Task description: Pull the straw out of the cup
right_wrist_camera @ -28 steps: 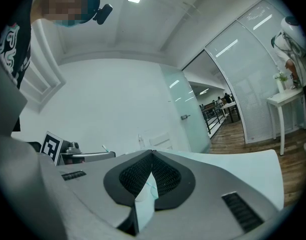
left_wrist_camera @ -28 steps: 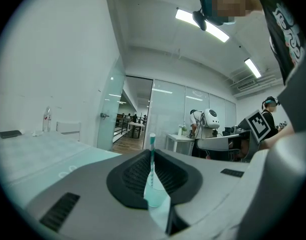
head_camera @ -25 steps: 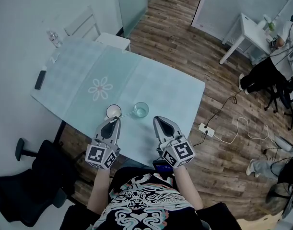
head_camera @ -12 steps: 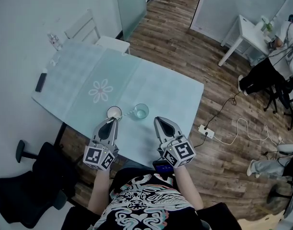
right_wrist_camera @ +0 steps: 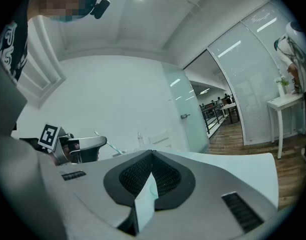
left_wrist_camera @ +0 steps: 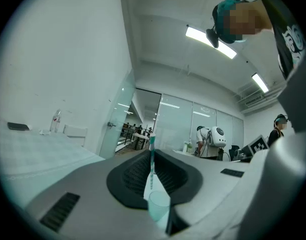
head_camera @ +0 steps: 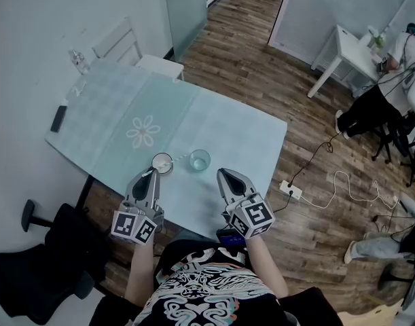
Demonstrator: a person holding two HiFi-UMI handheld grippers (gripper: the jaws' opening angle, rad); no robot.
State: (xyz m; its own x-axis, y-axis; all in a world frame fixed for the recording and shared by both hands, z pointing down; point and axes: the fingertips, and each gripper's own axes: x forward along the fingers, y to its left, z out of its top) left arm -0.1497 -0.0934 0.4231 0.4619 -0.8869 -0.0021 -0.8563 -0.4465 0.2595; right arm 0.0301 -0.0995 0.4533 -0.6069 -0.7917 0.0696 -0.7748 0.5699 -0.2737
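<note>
A white cup (head_camera: 161, 161) stands near the front edge of the pale green table (head_camera: 241, 131). Just short of it, my left gripper (head_camera: 151, 174) is shut on a thin striped straw (left_wrist_camera: 151, 159). In the left gripper view the straw stands upright between the pads, and the cup (left_wrist_camera: 159, 206) shows low under the jaws. I cannot tell whether the straw's lower end is still inside it. The right gripper view shows the left gripper (right_wrist_camera: 82, 146) with the straw (right_wrist_camera: 99, 136) poking out. My right gripper (head_camera: 225, 174) hovers to the right, shut on nothing.
A clear glass (head_camera: 200, 159) stands right of the cup. A dark flat device (head_camera: 58, 117) and a small bottle (head_camera: 76, 56) sit at the table's far left. A black office chair (head_camera: 37, 257) is at lower left. A power strip (head_camera: 292, 184) and cables lie on the wooden floor.
My left gripper has drawn back toward me and risen, away from the white cup, with the straw in it. The right gripper has stayed put.
</note>
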